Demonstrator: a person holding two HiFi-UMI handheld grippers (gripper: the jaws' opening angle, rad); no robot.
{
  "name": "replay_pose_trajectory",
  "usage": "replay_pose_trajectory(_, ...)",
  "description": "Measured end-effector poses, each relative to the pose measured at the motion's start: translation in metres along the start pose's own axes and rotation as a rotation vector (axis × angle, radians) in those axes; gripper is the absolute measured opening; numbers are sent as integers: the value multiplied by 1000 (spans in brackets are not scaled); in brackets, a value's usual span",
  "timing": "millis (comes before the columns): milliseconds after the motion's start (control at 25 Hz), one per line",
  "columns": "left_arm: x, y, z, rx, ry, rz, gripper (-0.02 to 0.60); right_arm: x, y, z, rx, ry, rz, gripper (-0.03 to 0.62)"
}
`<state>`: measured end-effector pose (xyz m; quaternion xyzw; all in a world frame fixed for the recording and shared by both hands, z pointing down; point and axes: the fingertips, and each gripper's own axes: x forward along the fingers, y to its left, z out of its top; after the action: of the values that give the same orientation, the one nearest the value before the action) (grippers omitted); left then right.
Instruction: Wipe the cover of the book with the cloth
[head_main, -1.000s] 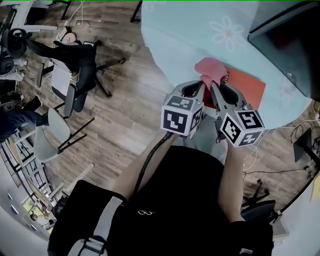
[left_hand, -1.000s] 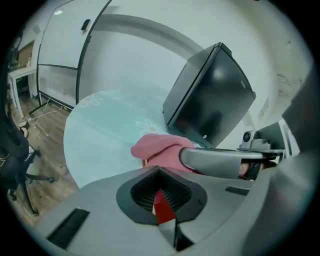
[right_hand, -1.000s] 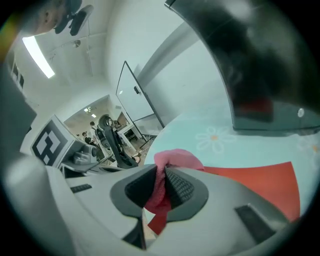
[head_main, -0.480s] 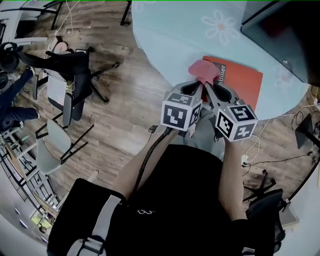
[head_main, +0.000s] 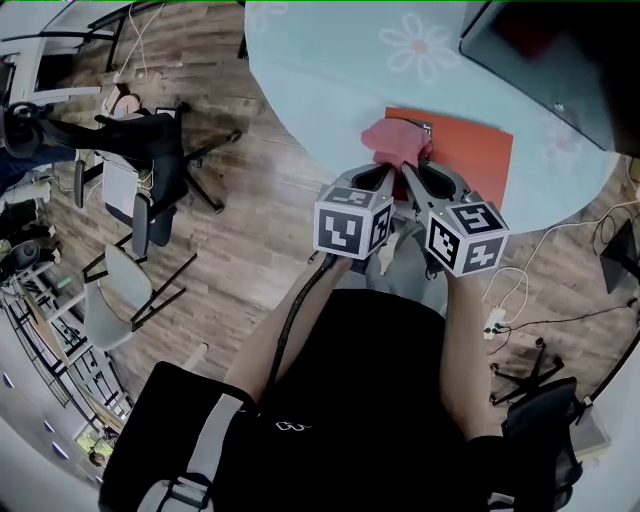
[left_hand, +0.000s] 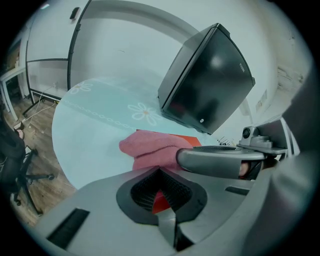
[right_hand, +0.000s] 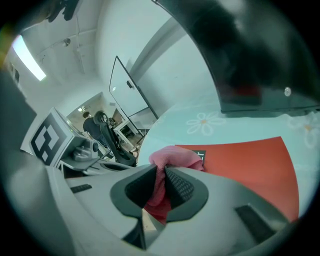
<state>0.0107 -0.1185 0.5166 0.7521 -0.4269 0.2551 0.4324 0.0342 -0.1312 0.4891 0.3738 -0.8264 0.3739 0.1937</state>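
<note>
A red book (head_main: 465, 150) lies on the pale blue table near its front edge. A crumpled pink cloth (head_main: 393, 140) rests on the book's left end. My right gripper (head_main: 408, 172) is shut on the cloth; in the right gripper view the cloth (right_hand: 175, 156) hangs pinched between the pads of my right gripper (right_hand: 161, 172), with the book (right_hand: 245, 162) beyond. My left gripper (head_main: 388, 172) sits right beside it. In the left gripper view my left gripper (left_hand: 160, 172) has its jaws together, just short of the cloth (left_hand: 150, 147); red shows through the gap under the tips.
A dark boxy monitor (head_main: 560, 60) stands on the table (head_main: 300, 90) behind the book, also seen as the monitor (left_hand: 210, 80). Office chairs (head_main: 150, 130) stand on the wooden floor to the left. Cables (head_main: 520, 290) lie on the floor at right.
Both grippers and the cloth have slid together along the book's left end; the cloth now covers most of the printed label seen half a second ago.
</note>
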Motion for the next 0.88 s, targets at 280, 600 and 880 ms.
replay_pose_trajectory(280, 9, -15, -3, 9, 16, 10, 14, -13, -9, 0, 2, -15, 7, 55)
replay_pose_trajectory(600, 24, -37, -13, -9, 40, 8, 14, -34, -36, 0, 18, -30, -6, 55)
replay_pose_trajectory(880, 36, -58, -11, 0, 37, 8, 14, -52, -56, -5, 30, -30, -13, 55)
